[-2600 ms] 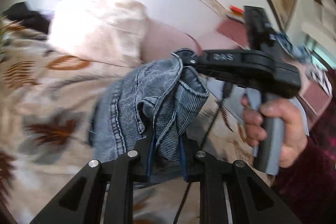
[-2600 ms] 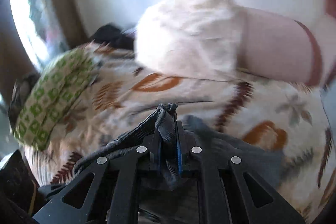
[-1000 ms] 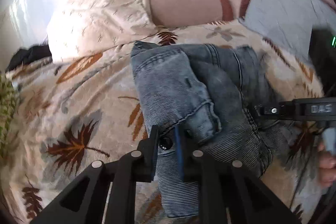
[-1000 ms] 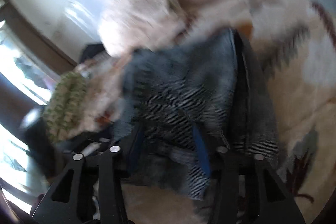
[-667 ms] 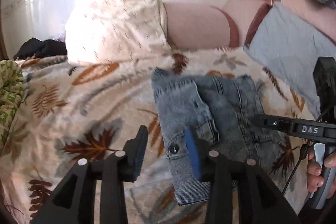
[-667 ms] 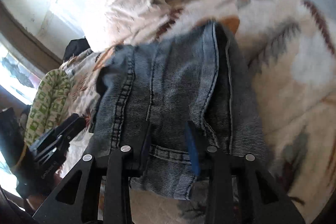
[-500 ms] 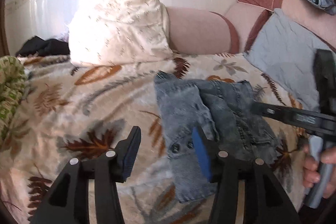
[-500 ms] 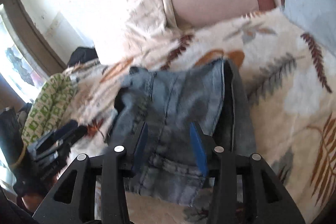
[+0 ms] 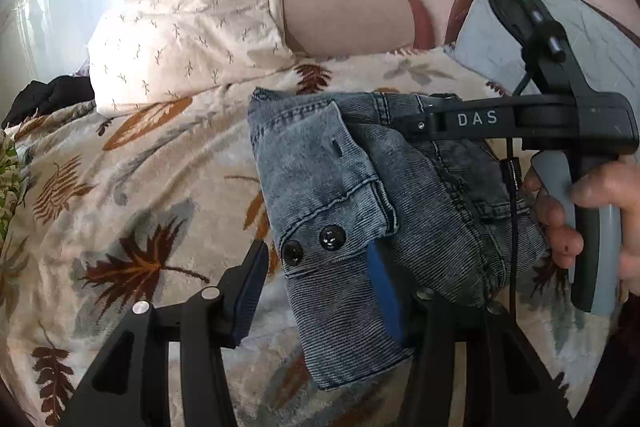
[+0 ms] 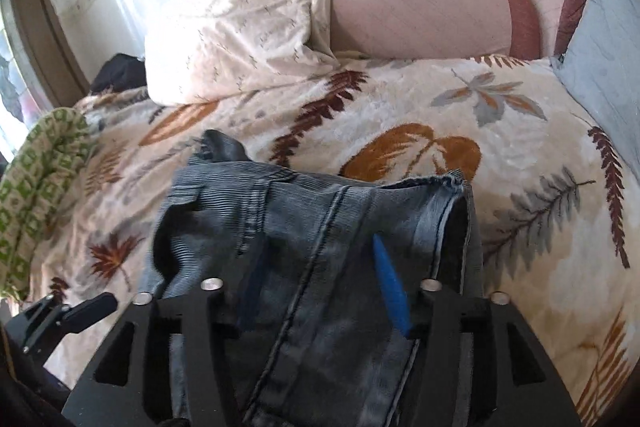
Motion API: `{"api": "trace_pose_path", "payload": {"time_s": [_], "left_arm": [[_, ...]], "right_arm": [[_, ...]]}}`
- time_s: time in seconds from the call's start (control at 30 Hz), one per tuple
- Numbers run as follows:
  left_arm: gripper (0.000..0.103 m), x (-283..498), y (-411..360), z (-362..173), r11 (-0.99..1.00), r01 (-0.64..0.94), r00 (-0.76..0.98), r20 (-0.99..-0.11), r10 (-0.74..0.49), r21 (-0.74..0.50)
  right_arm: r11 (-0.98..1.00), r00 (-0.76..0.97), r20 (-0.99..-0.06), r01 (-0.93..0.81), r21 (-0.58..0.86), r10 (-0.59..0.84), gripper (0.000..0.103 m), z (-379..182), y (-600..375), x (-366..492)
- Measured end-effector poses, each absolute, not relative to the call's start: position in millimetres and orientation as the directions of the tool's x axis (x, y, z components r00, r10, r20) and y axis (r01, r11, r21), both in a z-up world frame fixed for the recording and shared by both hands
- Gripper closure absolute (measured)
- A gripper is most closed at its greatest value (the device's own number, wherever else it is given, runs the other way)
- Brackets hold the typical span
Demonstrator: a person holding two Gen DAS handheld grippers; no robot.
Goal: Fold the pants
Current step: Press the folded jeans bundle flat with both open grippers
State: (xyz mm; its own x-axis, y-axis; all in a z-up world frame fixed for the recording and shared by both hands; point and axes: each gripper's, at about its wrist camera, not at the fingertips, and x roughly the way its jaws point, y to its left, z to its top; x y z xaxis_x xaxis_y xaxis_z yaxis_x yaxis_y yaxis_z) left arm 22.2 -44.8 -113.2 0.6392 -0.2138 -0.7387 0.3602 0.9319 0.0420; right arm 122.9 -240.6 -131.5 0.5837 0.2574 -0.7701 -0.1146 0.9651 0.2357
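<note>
Both grippers, left gripper [image 9: 316,279] spread and right gripper [image 10: 320,283] opening, free the folded pants [image 9: 360,211] beneath my fingers; next I'd smooth them.

Both wrist views look steeply down along their fingers, close over the folded grey-blue denim pants [image 9: 360,187] [image 10: 320,247] on the leaf-patterned bed blanket [image 9: 120,187] [image 10: 440,115], which both share.
</note>
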Motion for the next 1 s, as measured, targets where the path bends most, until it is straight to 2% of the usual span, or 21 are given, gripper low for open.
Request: {"api": "trace_pose_path", "payload": {"time_s": [0.1,0.23,0.33,0.47,0.63,0.8,0.87,1.0], "left_arm": [[0.043,25.2,-45.4,-115.2,0.937,0.346,0.64,-0.743,-0.197,0.05],[0.032,28.9,-42.0,-118.5,0.95,0.31,0.647,-0.741,-0.177,0.045],[0.032,25.8,-39.9,-113.2,0.953,0.301,0.66,-0.731,-0.174,0.046],[0.029,21.8,-34.5,-102.7,0.961,0.272,0.682,-0.714,-0.157,0.048],[0.024,15.4,-23.3,-85.4,0.971,0.232,0.731,-0.667,-0.142,0.048],[0.022,14.3,-16.3,-74.8,0.978,0.198,0.762,-0.637,-0.116,0.059],[0.016,14.6,-14.2,-73.9,0.98,0.191,0.765,-0.634,-0.112,0.056],[0.012,14.7,-12.5,-73.8,0.983,0.169,0.777,-0.624,-0.087,0.073]], "right_arm": [[0.963,0.542,-0.797,-0.101,0.251,0.265,0.034,-145.1,-243.1,132.1],[0.959,0.508,-0.815,-0.09,0.27,0.278,0.033,-157.6,-244.9,141.1],[0.964,0.52,-0.813,-0.089,0.251,0.26,0.033,-152.8,-241.6,137.5],[0.954,0.551,-0.787,-0.057,0.294,0.276,0.032,-135.2,-248.6,124.5],[0.948,0.621,-0.731,-0.068,0.311,0.284,0.031,-103.4,-255.7,91.0],[0.946,0.635,-0.727,-0.018,0.324,0.261,0.031,-94.6,-274.3,58.9],[0.951,0.644,-0.728,0.001,0.31,0.237,0.031,-92.3,-280.8,48.1],[0.949,0.653,-0.726,0.038,0.313,0.213,0.03,-91.1,-296.2,36.3]]}}
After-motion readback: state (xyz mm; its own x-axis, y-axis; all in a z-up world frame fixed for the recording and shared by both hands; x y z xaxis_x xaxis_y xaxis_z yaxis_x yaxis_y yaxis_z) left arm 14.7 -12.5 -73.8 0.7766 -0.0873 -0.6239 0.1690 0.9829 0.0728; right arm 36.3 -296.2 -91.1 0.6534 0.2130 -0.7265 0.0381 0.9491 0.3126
